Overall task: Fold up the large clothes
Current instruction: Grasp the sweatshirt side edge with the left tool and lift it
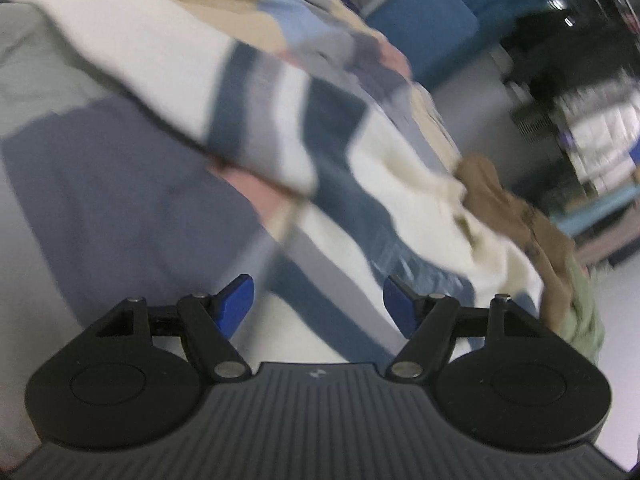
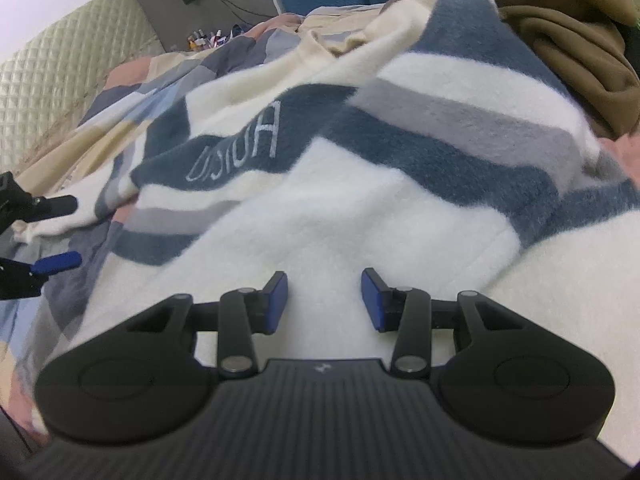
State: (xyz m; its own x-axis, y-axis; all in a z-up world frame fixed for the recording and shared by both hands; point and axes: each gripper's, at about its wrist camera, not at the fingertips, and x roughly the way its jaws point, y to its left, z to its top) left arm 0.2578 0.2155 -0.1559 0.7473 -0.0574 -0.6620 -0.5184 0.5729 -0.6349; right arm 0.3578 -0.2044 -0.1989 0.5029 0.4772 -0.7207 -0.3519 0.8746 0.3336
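Sweater (image 2: 360, 184) on bed (image 2: 132, 92)

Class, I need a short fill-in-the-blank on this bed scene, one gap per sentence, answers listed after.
1. The striped sweater lies on a ____.
2. Next to the sweater lies a bundle of ____ cloth.
3. Nothing is between the fingers of the right gripper; it is ____.
4. The finger pads of the left gripper are ____.

Answers: bed; brown; open; blue

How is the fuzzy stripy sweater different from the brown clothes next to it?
The striped sweater is white with dark blue and grey bands; the brown garment is one plain colour. The striped sweater is spread wide over the bed, while the brown garment sits bunched in a heap at its edge. The striped sweater has stitched letters; none show on the brown garment. Both are soft clothes lying on the bed.
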